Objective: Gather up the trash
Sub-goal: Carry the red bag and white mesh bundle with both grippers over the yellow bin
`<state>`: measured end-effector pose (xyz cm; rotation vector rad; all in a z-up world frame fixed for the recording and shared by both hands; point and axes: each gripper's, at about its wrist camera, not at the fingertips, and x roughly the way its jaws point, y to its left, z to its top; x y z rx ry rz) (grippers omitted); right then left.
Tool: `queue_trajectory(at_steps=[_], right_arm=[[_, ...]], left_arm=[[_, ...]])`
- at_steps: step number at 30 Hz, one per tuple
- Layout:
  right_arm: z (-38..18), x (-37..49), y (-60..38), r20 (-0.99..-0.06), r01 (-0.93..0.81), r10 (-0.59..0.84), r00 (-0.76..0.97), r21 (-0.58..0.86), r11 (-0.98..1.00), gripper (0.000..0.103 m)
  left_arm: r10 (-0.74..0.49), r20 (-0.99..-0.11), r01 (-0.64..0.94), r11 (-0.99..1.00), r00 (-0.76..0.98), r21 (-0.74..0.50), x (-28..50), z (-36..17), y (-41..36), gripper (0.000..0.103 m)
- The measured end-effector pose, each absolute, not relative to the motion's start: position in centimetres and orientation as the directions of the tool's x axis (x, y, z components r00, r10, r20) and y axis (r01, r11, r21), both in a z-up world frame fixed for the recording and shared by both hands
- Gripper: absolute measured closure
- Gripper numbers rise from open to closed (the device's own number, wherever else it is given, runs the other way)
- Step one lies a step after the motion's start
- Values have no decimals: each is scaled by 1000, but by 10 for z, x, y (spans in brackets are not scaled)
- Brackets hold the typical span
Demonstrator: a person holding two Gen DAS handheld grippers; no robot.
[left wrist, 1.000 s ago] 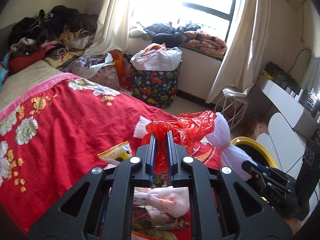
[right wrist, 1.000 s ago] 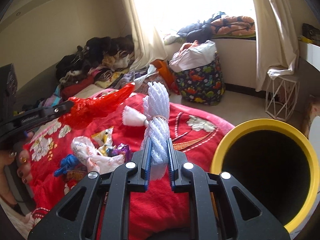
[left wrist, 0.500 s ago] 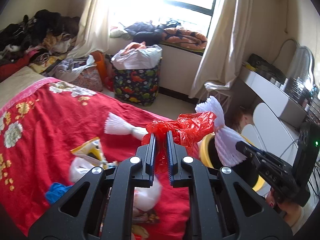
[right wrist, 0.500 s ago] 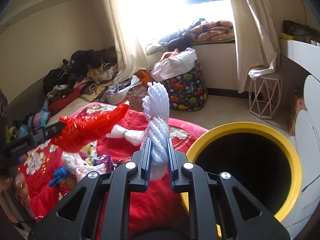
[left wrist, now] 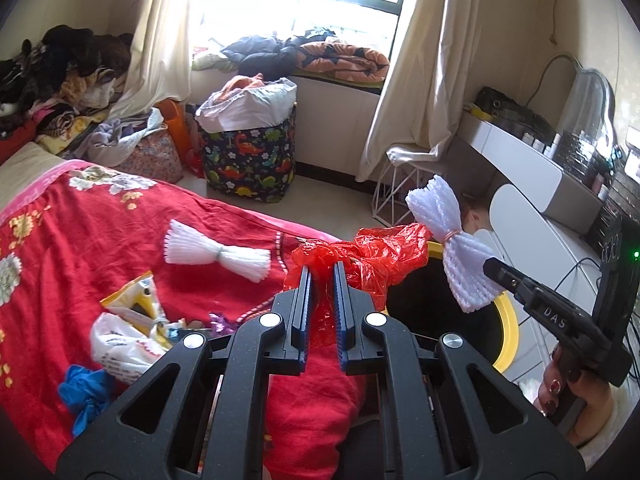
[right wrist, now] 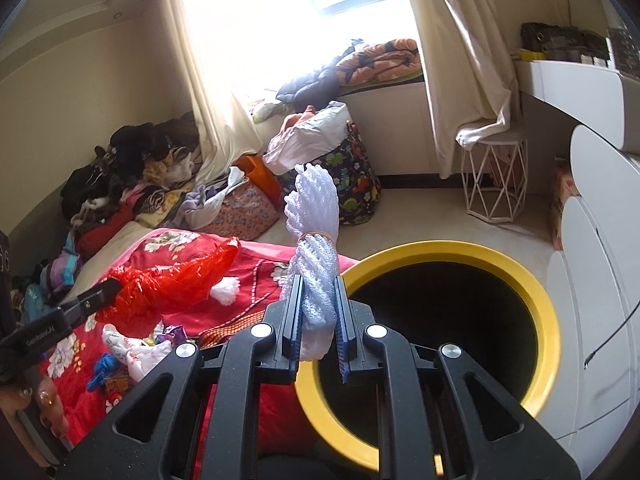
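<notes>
Red floral bedding (left wrist: 100,248) carries scattered wrappers beside a yellow-rimmed bin (right wrist: 536,292). Left claw (left wrist: 320,276) pinches a red plastic bag (left wrist: 384,252) near the rim; right claw (right wrist: 318,292) pinches a white foam net (right wrist: 314,216) over the bin's edge.

Barely any readable text here

The right gripper (left wrist: 490,266) has "DAS" in pale letters on its black body, seen from the left wrist camera. The left gripper (right wrist: 110,286) has small lettering on its side too, but it's too blurry to read.
</notes>
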<state>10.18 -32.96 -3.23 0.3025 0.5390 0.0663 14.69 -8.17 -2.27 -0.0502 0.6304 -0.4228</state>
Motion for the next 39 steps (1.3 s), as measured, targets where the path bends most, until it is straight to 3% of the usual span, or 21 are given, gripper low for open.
queue_trajectory(at_steps=[20, 39], right_arm=[[-53, 77, -403, -571, 191, 34, 820, 330, 925, 89], [-80, 75, -434, -657, 231, 69, 751, 358, 905, 89]], left_arm=[[-430, -628, 477, 873, 649, -105, 155, -43, -162, 97], [-421, -700, 559, 828, 577, -37, 172, -69, -230, 97]])
